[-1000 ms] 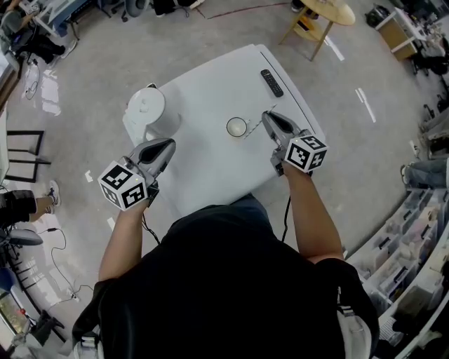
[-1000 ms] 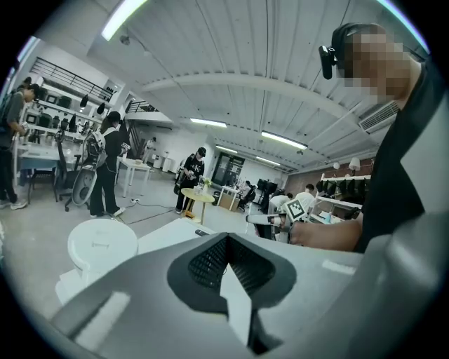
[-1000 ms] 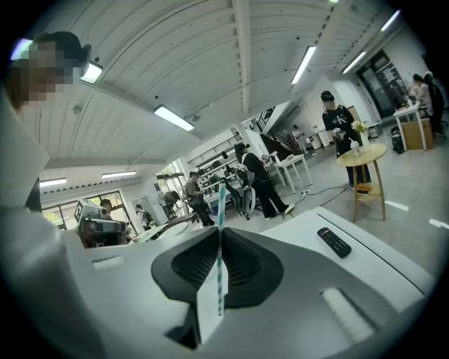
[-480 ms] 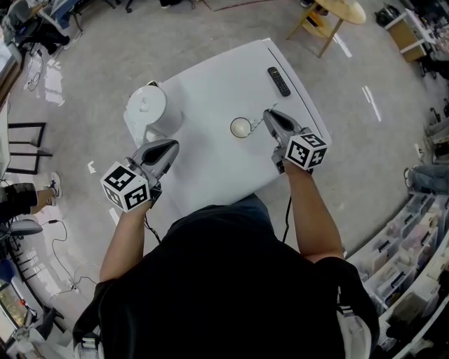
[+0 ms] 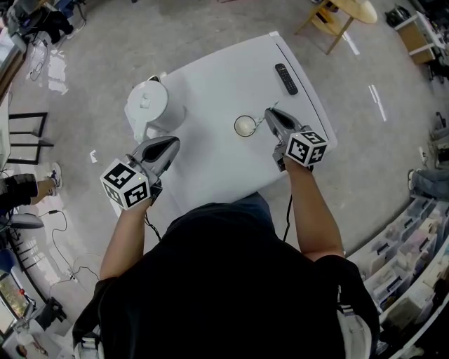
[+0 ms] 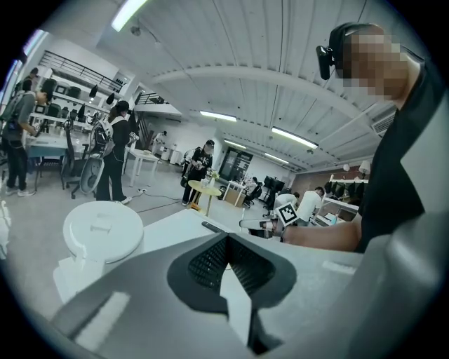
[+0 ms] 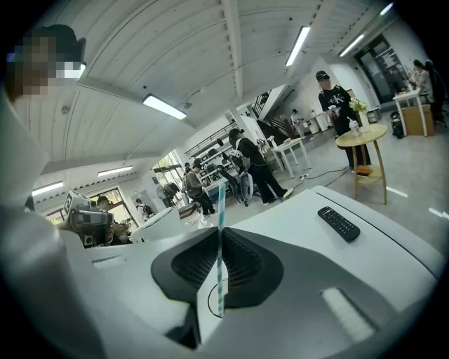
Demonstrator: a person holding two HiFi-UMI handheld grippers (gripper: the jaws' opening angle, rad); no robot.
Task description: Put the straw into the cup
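A white cup (image 5: 244, 126) stands open near the middle of the white table (image 5: 210, 91). My right gripper (image 5: 269, 114) hovers just right of it, shut on a teal-and-white striped straw (image 7: 220, 245) that stands upright between its jaws (image 7: 219, 235). In the head view the straw (image 5: 261, 122) shows as a thin line slanting down toward the cup's right rim. Part of the cup's rim (image 7: 210, 299) shows below the jaws. My left gripper (image 5: 170, 142) hangs over the table's left front edge, shut and holding nothing (image 6: 226, 238).
A white kettle (image 5: 151, 105) with a lid stands at the table's left corner, close ahead of the left gripper. A black remote (image 5: 286, 78) lies at the far right. Beyond the table are a round wooden table (image 5: 344, 10), other people and desks.
The right gripper has sunk with the straw, a little closer to the cup. The left gripper has sunk slightly. Both sets of jaws stay shut.
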